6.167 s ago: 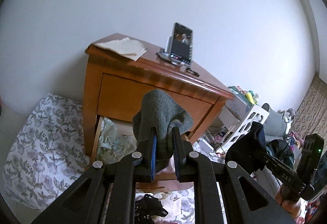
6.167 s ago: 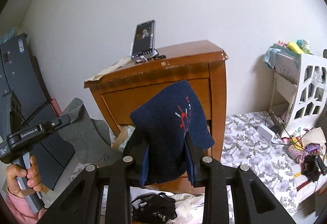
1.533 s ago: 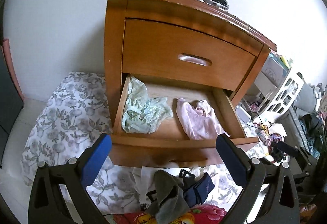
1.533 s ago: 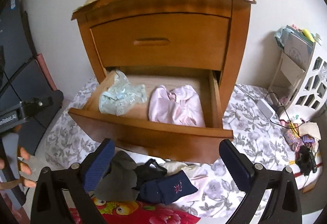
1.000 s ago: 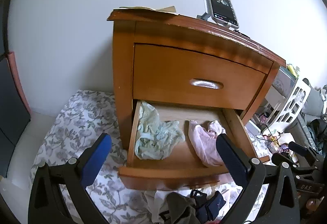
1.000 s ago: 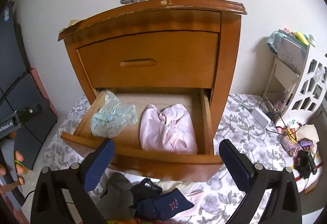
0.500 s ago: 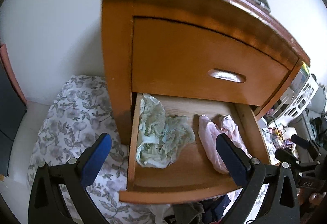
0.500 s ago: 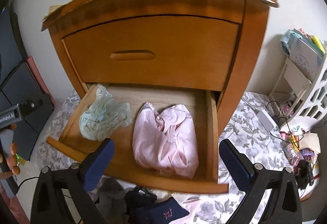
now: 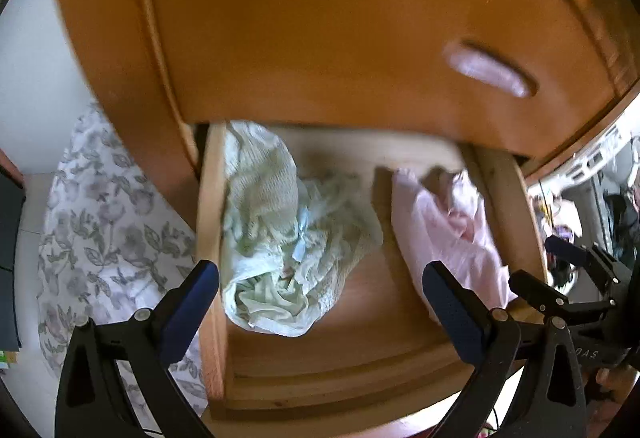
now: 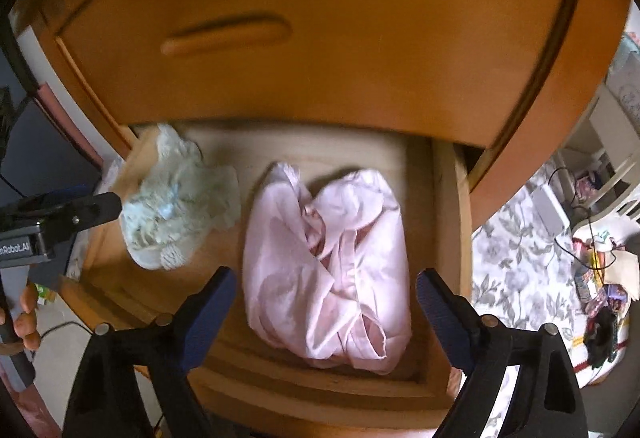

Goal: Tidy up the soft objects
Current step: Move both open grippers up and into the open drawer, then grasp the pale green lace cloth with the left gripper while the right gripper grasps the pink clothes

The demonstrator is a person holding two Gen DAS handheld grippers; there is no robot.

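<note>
Two grippers hang over the open bottom drawer [image 10: 446, 222] of a wooden nightstand [image 9: 320, 18], both tipped steeply down. The left gripper [image 9: 320, 302] has its jaws spread wide with nothing in them; its left fingertip [image 9: 192, 302] sits outside the drawer's left side wall, over the floral sheet [image 9: 100, 230], while the right one sits over the drawer floor near the pink garment [image 9: 452, 238]. The pale green garment [image 9: 288, 238] lies crumpled between those fingertips, pressed up against the left wall, with bare wood showing between it and the pink heap. The right gripper [image 10: 324, 302] is easing its jaws inward while they are wide apart; the pink garment [image 10: 328, 262] lies bunched between them in the right half of the drawer, and the pads do not press it. Its right fingertip is close to the drawer's right wall, leaving little room on that side. In the right wrist view the green garment [image 10: 176, 202] lies to the left, the other gripper's tip just beside it, and a hand [image 10: 24, 318] grips that tool's handle at the frame's left edge. Farther back, the closed upper drawer front [image 10: 320, 38] overhangs the rear of the open drawer, closing off the space above it. To the right, white shelving [image 10: 612, 142] and clutter sit on the sheet.
</note>
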